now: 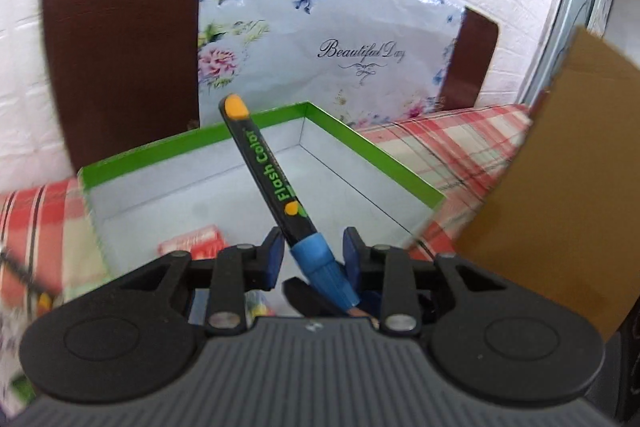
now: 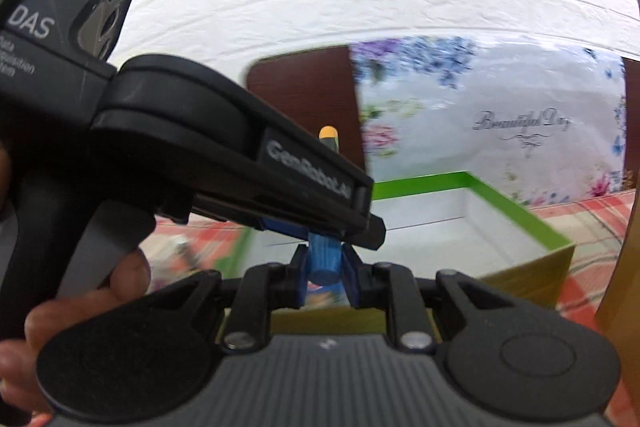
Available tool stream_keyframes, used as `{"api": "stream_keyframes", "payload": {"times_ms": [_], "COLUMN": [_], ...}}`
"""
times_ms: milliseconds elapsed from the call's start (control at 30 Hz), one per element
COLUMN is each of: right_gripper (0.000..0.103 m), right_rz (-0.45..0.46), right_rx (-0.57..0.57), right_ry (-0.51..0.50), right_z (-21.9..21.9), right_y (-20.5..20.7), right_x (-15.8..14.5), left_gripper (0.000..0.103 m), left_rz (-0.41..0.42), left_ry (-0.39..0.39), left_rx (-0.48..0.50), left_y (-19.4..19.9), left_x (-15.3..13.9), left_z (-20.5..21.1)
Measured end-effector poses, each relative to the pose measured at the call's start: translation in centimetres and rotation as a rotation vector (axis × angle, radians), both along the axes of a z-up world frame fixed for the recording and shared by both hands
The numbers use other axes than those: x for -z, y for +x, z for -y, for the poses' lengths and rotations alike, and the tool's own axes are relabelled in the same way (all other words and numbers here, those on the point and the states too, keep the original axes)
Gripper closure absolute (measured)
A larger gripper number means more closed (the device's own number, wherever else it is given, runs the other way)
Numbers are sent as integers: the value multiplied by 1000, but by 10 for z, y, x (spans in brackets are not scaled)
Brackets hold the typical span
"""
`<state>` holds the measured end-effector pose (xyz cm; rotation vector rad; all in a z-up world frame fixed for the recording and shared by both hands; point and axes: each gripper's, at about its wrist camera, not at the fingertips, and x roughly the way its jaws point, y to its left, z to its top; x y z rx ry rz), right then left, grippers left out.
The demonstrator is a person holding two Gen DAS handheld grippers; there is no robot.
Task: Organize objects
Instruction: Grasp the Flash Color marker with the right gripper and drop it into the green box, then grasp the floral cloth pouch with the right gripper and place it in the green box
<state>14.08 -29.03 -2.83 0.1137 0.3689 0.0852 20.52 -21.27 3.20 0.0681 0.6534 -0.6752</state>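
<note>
Your left claw [image 1: 310, 251] has the blue cap [image 1: 322, 269] of the Flash Color marker [image 1: 266, 171] between pads that stand apart, so whether it grips I cannot tell. Your right claw [image 2: 323, 267] is clamped on that cap's end. The marker slants up above the green-rimmed box [image 1: 256, 127] on the checked table [image 1: 460, 147]. Pull apart now and the cap may slip off, dropping the marker outside the box.

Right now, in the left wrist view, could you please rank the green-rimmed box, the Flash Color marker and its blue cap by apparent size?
1. Green-rimmed box
2. Flash Color marker
3. Blue cap
The marker is nearer the camera, so it looks enlarged.
</note>
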Motion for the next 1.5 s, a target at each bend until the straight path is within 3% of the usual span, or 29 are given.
{"api": "stream_keyframes", "payload": {"times_ms": [100, 200, 267, 367, 567, 767, 933, 1100, 1200, 1333, 1400, 1500], "right_gripper": [78, 75, 70, 69, 69, 69, 69, 66, 56, 46, 45, 50], "right_rz": [-34, -16, -10, -5, 18, -66, -158, -193, -185, -153, -194, -217], "right_rx": [36, 45, 33, 44, 29, -40, -128, -204, -229, -262, -274, -297], "right_ry": [-2, 18, 23, -57, 7, 4, -10, -36, -59, -145, -178, -131], "right_z": [16, 22, 21, 10, -3, -37, -70, -104, -123, -155, -168, -171], "right_y": [24, 14, 4, -8, -53, -80, -90, -81, -64, -31, -7, 8], "right_x": [14, 19, 21, 21, 11, 25, 40, 42, 39, 37, 43, 49], "left_gripper": [63, 62, 56, 55, 50, 50, 50, 50, 50, 50, 50, 50], "left_rz": [3, -41, -19, -3, 57, 9, -45, -124, -168, -166, -173, -179], "left_ry": [41, 37, 42, 26, 6, 70, 110, 83, 16, -37, -62, -87], "left_rx": [-45, -55, -62, -77, -112, -179, -310, -468, -533, -565, -569, -570], "left_y": [19, 23, 14, -1, -52, -79, -93, -95, -94, -101, -102, -105], "left_x": [10, 20, 22, 18, 1, 20, 46, 63, 67, 66, 67, 67], "left_z": [13, 6, -3, -18, -57, -103, -160, -226, -261, -287, -295, -300]}}
